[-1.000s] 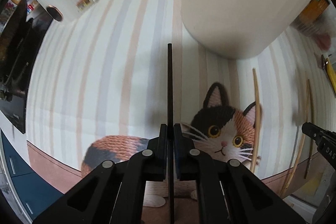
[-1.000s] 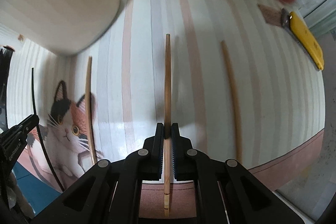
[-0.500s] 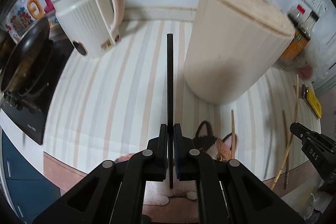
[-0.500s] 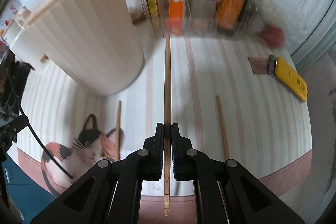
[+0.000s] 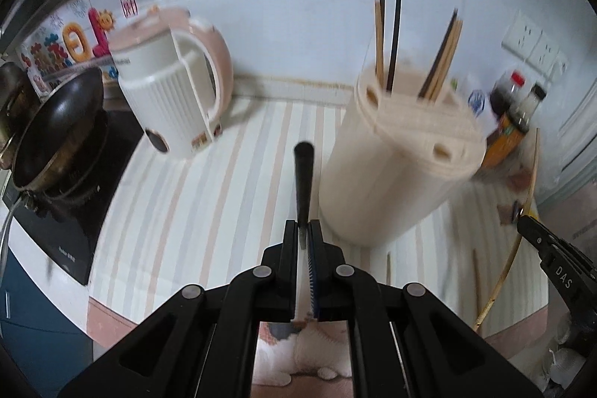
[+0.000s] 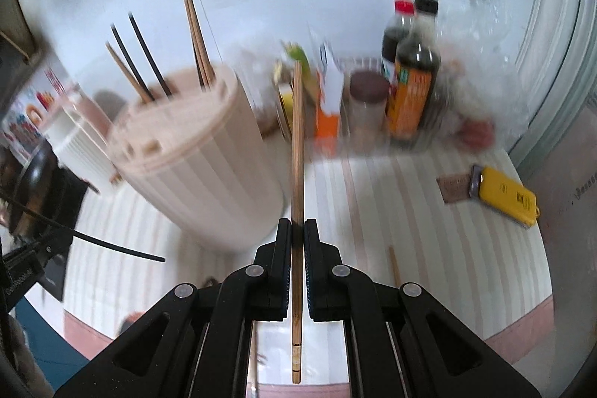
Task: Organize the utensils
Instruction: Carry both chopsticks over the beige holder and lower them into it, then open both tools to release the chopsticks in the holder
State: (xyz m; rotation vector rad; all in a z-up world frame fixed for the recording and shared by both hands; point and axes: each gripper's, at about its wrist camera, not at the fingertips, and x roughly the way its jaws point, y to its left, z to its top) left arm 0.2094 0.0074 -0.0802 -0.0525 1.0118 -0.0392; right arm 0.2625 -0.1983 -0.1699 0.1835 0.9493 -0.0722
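My left gripper [image 5: 305,230] is shut on a black chopstick [image 5: 303,181] that points forward, left of the beige slotted holder [image 5: 399,174]. My right gripper [image 6: 297,228] is shut on a wooden chopstick [image 6: 297,144], right of the same holder [image 6: 197,170]. Several wooden and black chopsticks stand in the holder's top slots [image 6: 156,69]. More wooden chopsticks [image 5: 477,280] lie on the striped mat. The right gripper [image 5: 559,271] shows at the right edge of the left wrist view; the left-held black chopstick [image 6: 119,247] shows in the right wrist view.
A white-pink kettle [image 5: 171,99] and a black pan on a cooktop [image 5: 52,129] stand left. Sauce bottles [image 6: 410,77], jars and boxes line the back wall. A yellow tool [image 6: 505,194] lies on the mat at right. The cat-print mat edge [image 5: 298,353] is below.
Both grippers have risen and tilted up with their chopsticks; the view moved from the mat surface to the holder's top and the back wall.
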